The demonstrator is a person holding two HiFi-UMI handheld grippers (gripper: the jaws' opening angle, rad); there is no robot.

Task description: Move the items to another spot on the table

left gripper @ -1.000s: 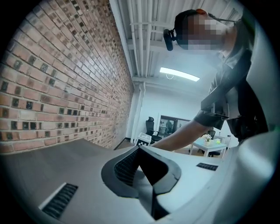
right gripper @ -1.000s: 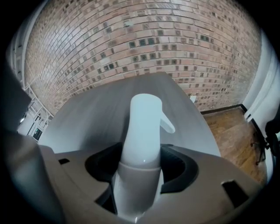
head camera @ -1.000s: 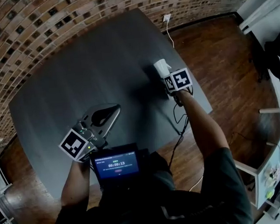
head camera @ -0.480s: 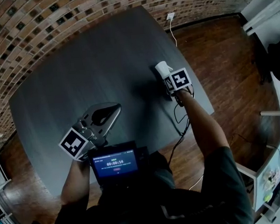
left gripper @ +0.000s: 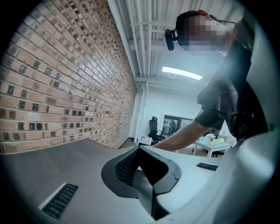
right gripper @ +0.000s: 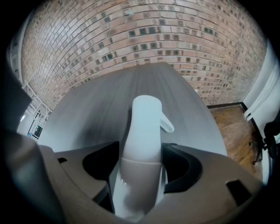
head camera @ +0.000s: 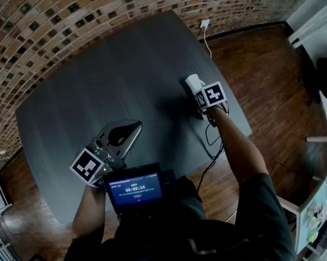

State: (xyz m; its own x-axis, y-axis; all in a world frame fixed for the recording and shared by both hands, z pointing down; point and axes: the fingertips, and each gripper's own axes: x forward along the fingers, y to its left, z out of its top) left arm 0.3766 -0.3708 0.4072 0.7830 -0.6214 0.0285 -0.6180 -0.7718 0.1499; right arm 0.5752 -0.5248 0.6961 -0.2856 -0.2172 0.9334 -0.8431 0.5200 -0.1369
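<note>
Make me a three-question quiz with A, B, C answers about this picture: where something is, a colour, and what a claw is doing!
1. Where is the spray bottle?
A) between the right claw's jaws
B) on the floor
C) on a chair

2. What colour is the table?
A) red
B) dark grey
C) yellow

3. How is the left claw?
A) holding a cup
B) wide open
C) shut, empty

Answers:
1 A, the bottle stands between jaws that have just been opening.
2 B, its top looks dark grey.
3 C, its jaws meet with nothing between.
</note>
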